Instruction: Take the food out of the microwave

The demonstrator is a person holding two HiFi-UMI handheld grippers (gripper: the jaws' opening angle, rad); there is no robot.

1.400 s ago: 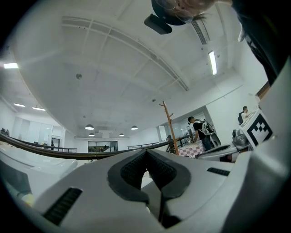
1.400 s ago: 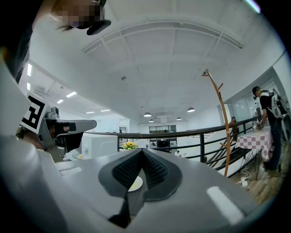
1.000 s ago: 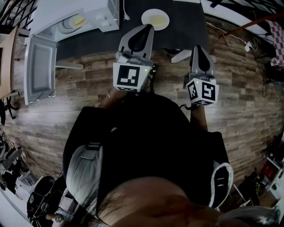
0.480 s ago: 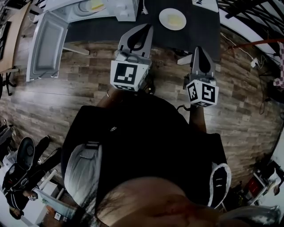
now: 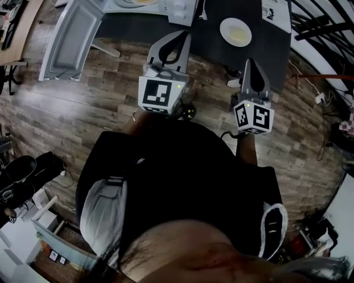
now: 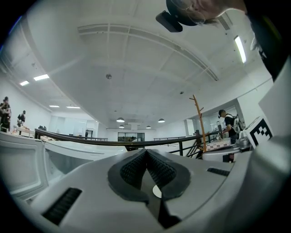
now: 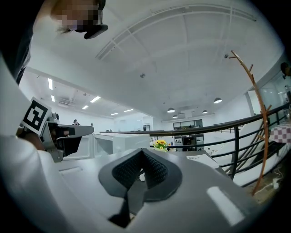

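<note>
The white microwave (image 5: 178, 10) stands on a dark table (image 5: 210, 44) at the top of the head view. Its door (image 5: 72, 38) hangs wide open to the left, and the cavity is mostly cut off by the frame's top edge. A white plate with yellow food (image 5: 235, 31) lies on the table to the right of the microwave. My left gripper (image 5: 182, 34) is shut and empty, pointing level towards the microwave's front. My right gripper (image 5: 248, 61) is also shut and empty, just short of the plate. The left gripper view shows shut pads (image 6: 157, 170); the right gripper view shows the microwave (image 7: 107, 144) ahead.
A printed sheet (image 5: 276, 11) lies at the table's far right corner, and a small bunch of sunflowers (image 7: 159, 144) stands on the table. A black railing (image 7: 236, 150) runs on the right. Wooden floor (image 5: 94, 116) surrounds the person; bags and gear (image 5: 22, 171) lie at the left.
In the head view the microwave, its door and the plate have slid rightwards and up, the microwave partly leaving the frame. Both grippers stay shut and level, side by side.
</note>
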